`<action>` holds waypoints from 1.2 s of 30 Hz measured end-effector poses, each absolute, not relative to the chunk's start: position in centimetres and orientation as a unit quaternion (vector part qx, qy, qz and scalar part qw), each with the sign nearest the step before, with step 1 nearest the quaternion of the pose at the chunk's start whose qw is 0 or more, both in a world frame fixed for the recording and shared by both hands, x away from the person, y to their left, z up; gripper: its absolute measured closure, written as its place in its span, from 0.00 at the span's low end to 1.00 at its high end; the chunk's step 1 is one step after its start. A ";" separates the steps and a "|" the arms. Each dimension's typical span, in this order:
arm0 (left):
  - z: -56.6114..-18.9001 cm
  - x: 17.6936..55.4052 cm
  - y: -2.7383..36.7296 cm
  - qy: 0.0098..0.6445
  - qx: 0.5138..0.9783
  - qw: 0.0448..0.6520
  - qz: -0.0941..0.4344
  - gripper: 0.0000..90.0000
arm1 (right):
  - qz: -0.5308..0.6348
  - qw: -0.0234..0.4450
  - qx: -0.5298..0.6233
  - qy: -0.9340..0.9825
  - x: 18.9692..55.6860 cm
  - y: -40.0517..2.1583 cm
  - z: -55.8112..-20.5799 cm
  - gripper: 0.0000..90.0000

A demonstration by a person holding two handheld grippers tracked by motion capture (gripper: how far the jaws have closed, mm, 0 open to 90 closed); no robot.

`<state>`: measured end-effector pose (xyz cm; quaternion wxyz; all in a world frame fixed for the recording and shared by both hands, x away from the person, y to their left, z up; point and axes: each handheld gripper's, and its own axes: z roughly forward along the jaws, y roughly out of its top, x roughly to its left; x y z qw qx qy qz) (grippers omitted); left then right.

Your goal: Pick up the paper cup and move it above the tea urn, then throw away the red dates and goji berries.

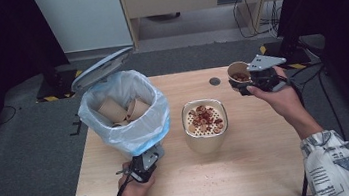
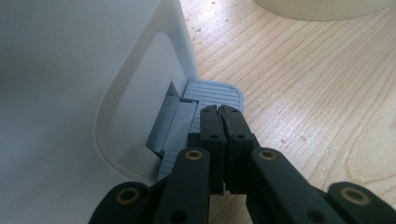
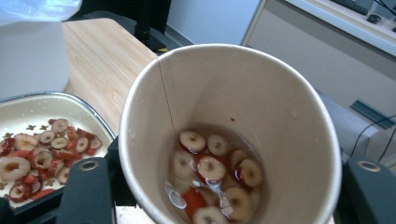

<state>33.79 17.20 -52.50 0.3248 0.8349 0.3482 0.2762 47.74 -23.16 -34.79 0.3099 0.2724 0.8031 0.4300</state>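
Right gripper [image 1: 247,80]: you clamped the paper cup [image 1: 238,71], upper right | Left gripper [image 2: 220,113]: jaws together on bin pedal [image 2: 215,95], lower left.

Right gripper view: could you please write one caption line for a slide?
Right gripper holds a paper cup of sliced fruit in liquid, beside a strainer tub.

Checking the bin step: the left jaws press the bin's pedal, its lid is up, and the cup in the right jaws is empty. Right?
Not quite: the paper cup in the right gripper holds sliced fruit in liquid, as the right gripper view shows. The rest stands.
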 end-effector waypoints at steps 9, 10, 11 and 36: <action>-52.5 33.8 17.2 0.348 0.835 0.325 0.276 0.97 | 0.429 0.319 0.268 0.801 48.0 -22.7 -33.3 0.37; -52.5 33.8 17.2 0.348 0.835 0.325 0.276 0.97 | 0.429 0.319 0.268 0.801 48.0 -22.7 -33.3 0.37; -52.5 33.8 17.2 0.348 0.835 0.325 0.276 0.97 | 0.430 0.318 0.264 0.802 48.0 -22.5 -33.2 0.37; -52.5 33.8 17.1 0.349 0.834 0.327 0.276 0.97 | 0.400 0.356 0.195 0.822 47.4 -18.4 -31.9 0.36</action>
